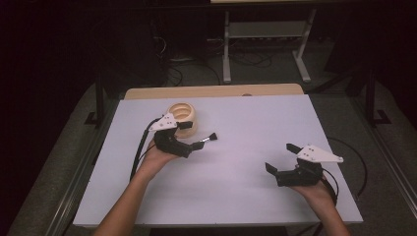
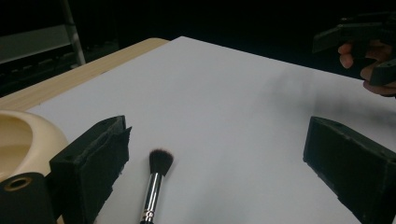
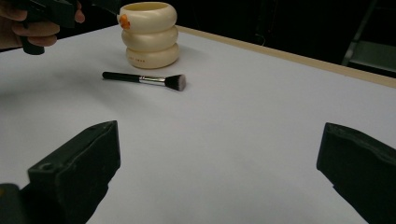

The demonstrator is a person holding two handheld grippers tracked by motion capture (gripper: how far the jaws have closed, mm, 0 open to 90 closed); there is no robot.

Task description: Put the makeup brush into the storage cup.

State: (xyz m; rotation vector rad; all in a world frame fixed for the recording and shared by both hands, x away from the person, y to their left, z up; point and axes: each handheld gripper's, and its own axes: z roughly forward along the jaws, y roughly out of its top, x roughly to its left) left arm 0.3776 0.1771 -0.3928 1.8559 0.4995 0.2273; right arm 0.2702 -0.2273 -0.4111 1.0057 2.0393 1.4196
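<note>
Brush (image 3: 144, 80) and holder (image 3: 149, 35) are the business here: a makeup brush with a black handle, silver ferrule and dark bristles lies flat on the white bench (image 1: 246, 147), just beside a cream, ring-stacked pot that stands upright at upper left of the high view. In the left gripper view the brush's head sits between the jaws, nearer the left one, and neither pad touches it. The left hand-held gripper (image 1: 189, 135) hovers over the brush with its jaws wide apart and nothing held. The right hand-held gripper (image 1: 280, 158), at lower right of the high view and well apart from both things, also stands wide and empty.

By my reading the work has barely begun: the brush is not yet gripped and the pot looks empty. What remains is probably closing on the brush, lifting it, and standing it in the pot.
</note>
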